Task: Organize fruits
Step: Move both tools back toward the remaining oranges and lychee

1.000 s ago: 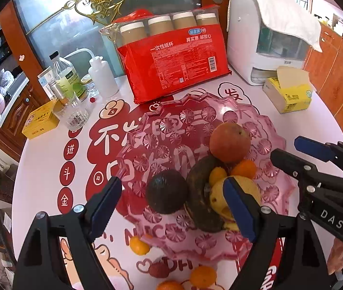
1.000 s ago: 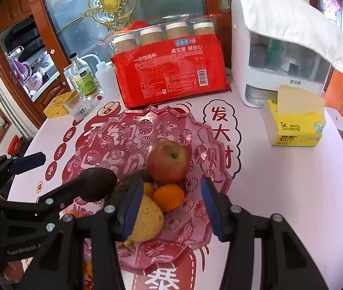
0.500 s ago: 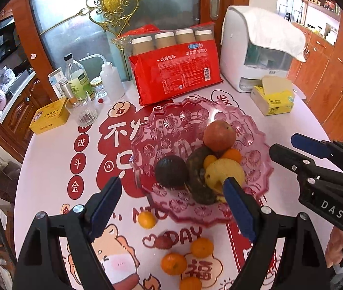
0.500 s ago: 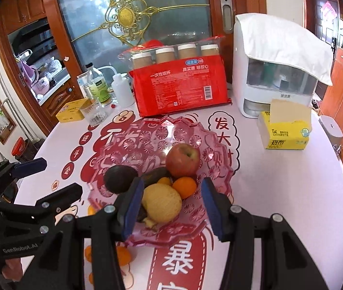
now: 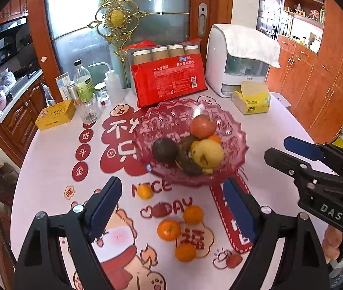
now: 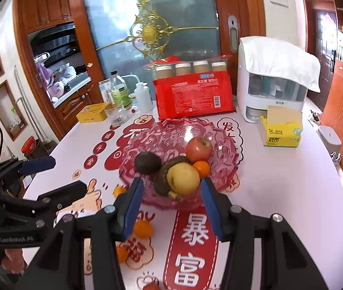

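A pink glass fruit bowl (image 5: 234, 135) (image 6: 227, 169) sits mid-table. It holds a red apple (image 5: 203, 126), a dark avocado (image 5: 164, 150), a yellow pear (image 5: 207, 153), a brown fruit (image 5: 186, 159) and a small orange (image 5: 215, 139). Several mandarins lie on the table in front of the bowl, such as one (image 5: 169, 229) and another (image 5: 145, 191), with small red fruits (image 5: 159, 210). My left gripper (image 5: 171, 207) is open and empty above the loose mandarins. My right gripper (image 6: 171, 203) is open and empty just before the bowl's near rim.
At the back stand a red pack of paper cups (image 5: 169, 79), a white appliance with a towel (image 5: 241, 58), a yellow tissue box (image 5: 252, 99), bottles (image 5: 83, 82), a glass (image 5: 89, 111) and a yellow tin (image 5: 55, 114). The round table's edge curves at left and right.
Both grippers have pulled back and up from the bowl. More of the table's front with loose mandarins has come into view. Both stay open and empty.
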### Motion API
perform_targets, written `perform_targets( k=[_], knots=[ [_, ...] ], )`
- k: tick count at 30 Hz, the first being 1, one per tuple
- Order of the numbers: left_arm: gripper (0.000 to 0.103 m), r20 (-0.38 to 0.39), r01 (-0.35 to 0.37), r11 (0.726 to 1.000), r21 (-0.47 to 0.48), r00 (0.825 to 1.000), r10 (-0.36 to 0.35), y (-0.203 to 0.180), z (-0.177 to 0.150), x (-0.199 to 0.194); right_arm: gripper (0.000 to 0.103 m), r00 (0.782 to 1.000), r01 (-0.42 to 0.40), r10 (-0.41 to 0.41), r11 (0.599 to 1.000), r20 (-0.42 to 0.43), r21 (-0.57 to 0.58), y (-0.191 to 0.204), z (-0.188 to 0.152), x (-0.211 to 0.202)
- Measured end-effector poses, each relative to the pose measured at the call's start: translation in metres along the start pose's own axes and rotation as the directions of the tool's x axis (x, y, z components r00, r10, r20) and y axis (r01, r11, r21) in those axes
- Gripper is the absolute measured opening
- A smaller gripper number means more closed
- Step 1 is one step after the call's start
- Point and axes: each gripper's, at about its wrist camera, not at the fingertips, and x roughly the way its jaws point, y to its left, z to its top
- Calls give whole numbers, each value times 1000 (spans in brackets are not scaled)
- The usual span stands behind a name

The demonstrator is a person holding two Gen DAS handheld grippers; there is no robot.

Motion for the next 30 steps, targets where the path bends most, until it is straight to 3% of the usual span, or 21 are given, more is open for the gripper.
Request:
perform_targets(
  k=[7, 17, 22, 30],
  knots=[
    [86, 67, -14, 1000, -24, 998, 16, -1, -42, -23, 50, 999, -36, 36, 999, 10, -15, 14, -41, -24],
    [92, 147, -50, 996, -69, 987, 60, -6, -88, -41, 50, 999, 14, -11, 996, 37, -88, 28, -90, -38],
    [92, 107, -89, 994, -70, 990, 96, -10, -108, -21, 50, 1000, 23, -22, 993, 8, -114, 34, -117, -28],
    [92, -20, -76, 993, -94, 997, 75, -10, -137, 27, 50, 991, -8, -4, 996, -130, -91, 33, -162, 13]
  ],
)
